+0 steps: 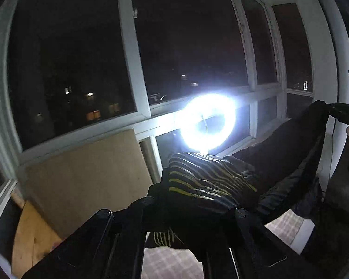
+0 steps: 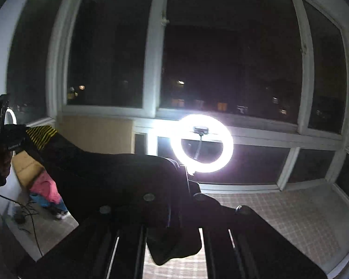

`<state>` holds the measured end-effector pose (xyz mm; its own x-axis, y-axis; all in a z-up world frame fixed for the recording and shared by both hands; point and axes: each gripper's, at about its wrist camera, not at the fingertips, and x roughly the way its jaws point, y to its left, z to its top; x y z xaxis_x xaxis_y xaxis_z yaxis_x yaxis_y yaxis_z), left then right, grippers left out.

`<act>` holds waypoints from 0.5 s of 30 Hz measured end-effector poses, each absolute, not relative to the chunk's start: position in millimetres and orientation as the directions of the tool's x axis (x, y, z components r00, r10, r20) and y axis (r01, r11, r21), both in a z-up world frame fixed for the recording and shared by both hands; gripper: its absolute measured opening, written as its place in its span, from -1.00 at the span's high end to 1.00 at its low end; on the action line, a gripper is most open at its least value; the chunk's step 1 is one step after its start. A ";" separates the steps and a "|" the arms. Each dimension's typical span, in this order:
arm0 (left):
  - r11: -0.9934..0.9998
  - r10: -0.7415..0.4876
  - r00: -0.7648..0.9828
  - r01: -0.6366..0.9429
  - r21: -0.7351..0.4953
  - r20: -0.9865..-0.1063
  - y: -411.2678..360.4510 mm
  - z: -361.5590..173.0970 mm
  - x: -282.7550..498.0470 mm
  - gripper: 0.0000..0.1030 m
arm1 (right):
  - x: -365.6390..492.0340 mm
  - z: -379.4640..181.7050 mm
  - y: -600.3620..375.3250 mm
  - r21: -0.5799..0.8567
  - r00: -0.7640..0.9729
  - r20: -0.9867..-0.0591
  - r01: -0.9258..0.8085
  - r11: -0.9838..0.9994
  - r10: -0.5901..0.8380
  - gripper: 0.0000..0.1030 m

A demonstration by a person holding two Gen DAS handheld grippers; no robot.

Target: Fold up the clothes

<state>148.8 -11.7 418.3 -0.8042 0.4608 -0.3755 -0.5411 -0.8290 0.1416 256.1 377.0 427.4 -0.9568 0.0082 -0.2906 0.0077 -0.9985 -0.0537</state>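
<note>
**Dark garment held up between both grippers**

The left gripper [image 1: 193,205] is clamped on one end of a black garment [image 1: 286,148] with yellow stripes, the striped cloth bunched over its fingers. From there the fabric sags and rises to the right gripper [image 1: 337,110], seen at the right edge of the left wrist view with its fingers pinched on the other end.

In the right wrist view, the right gripper [image 2: 174,200] has its fingers closed on black cloth, a fold hanging below them. The garment [image 2: 109,169] stretches left to the left gripper [image 2: 16,137], where the striped part shows. It hangs in the air above a checked surface [image 2: 279,214].

A lit ring light [image 2: 201,143] glares in front of dark windows [image 2: 228,69]. A tan board [image 1: 88,176] leans under the window, and pink and blue cloth [image 2: 47,193] lies at the left.
</note>
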 end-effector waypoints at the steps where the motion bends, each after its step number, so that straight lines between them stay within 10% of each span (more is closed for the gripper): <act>1: -0.835 0.452 -0.809 -0.532 0.141 -0.376 -14.0 417.0 161.7 0.96 | 266.7 424.0 376.1 -0.039 -0.958 -0.286 0.024 -0.999 -0.012 0.90; 15: -0.860 0.364 -0.729 -0.502 0.090 -0.580 -22.9 354.0 194.9 0.95 | 271.0 345.1 380.2 0.134 -0.911 -0.385 0.102 -0.986 -0.146 0.90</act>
